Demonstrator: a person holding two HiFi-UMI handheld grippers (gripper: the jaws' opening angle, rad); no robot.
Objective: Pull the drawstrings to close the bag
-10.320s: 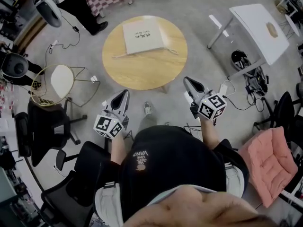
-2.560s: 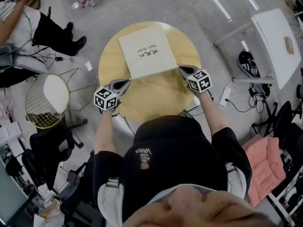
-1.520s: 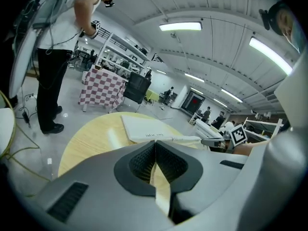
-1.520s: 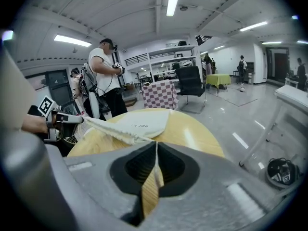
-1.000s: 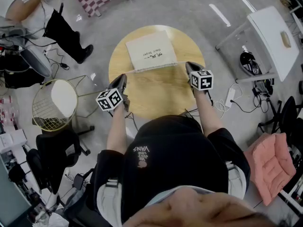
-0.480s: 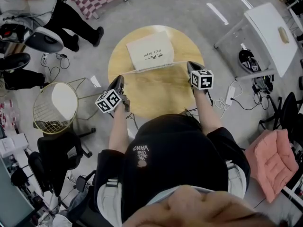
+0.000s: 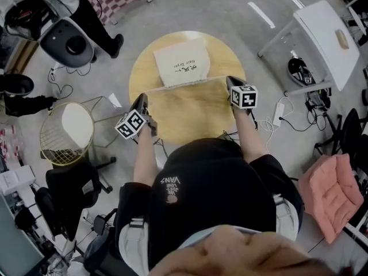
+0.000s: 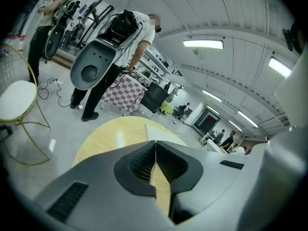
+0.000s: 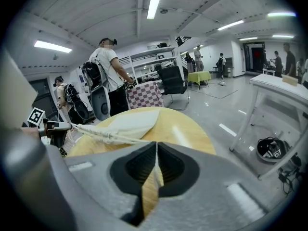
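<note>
Round wooden table (image 7: 190, 114), pink cushion (image 7: 332, 193), white desk (image 7: 319, 36)

A round wooden table (image 7: 190, 105) stands on grey floor (image 7: 241, 16); white table (image 7: 322, 45) at two o'clock, wire chair (image 7: 75, 122) at nine, pink cushion (image 7: 330, 194) at four.

Round wooden table (image 7: 190, 111), shown from above, with a light, straight-grained top. A flat cream cloth bag (image 7: 181, 65) is laid on the far half of the top, slightly askew, with dark print on its upper face. Its mouth is turned toward the near side, where the drawstrings (image 9: 106, 135) are stretched out to left and right over the wood; contact with the top cannot be judged.
</note>
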